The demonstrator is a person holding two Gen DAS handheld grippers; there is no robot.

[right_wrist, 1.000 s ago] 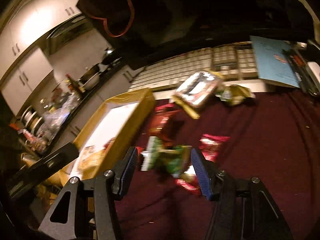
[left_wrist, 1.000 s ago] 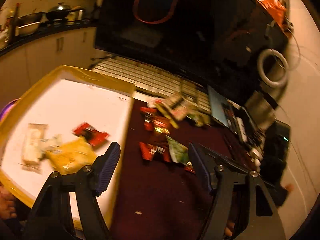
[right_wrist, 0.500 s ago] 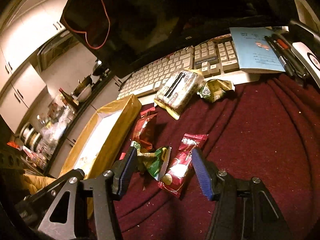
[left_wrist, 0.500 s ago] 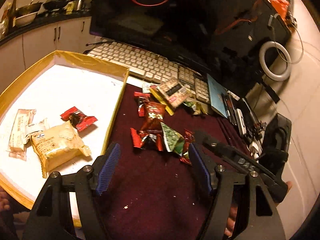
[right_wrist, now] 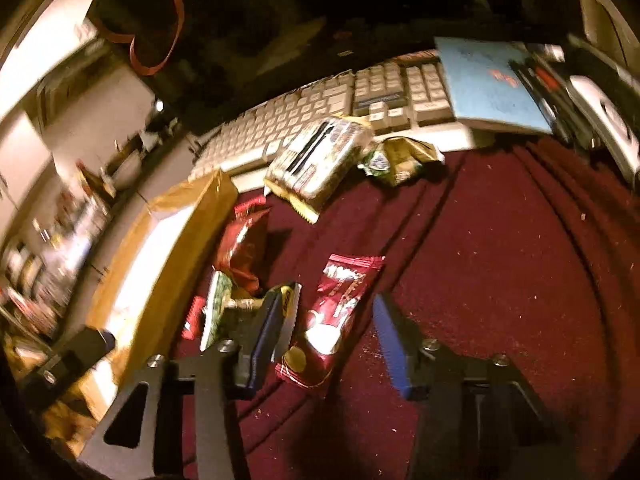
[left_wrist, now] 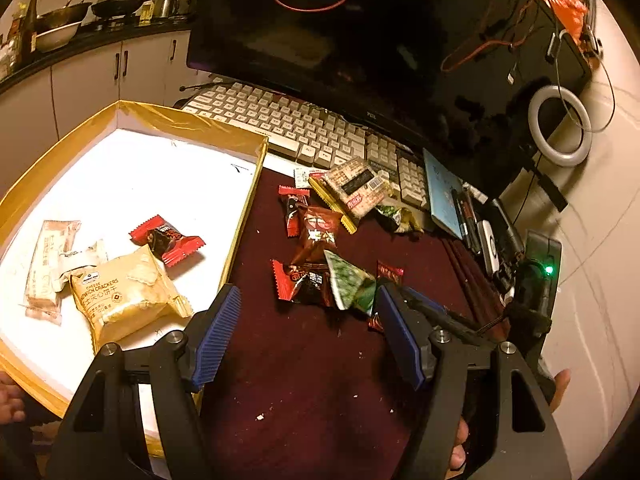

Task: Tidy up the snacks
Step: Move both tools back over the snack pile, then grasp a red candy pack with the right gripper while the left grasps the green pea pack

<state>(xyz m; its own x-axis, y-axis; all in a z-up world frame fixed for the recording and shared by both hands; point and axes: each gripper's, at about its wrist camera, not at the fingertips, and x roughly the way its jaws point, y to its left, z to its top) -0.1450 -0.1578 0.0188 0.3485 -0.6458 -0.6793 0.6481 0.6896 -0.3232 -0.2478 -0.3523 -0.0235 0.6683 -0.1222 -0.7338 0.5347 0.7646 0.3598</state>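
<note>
The right gripper is low over the dark red cloth, and its jaws are closing. A long red snack packet lies flat on the cloth between the two blue pads, but the pads do not seem to press on it yet. To grab it well, I think the pads should meet the packet's two long sides near its middle, so it does not flop or slip. The left pad should stay clear of the green packet just beside it, or both may come up.

The red packet's long way runs from the gripper out toward the keyboard, leaning a bit to the right.

The left gripper is spread wide and holds nothing. It hangs over the cloth, next to the yellow box where some snacks already lie
</note>
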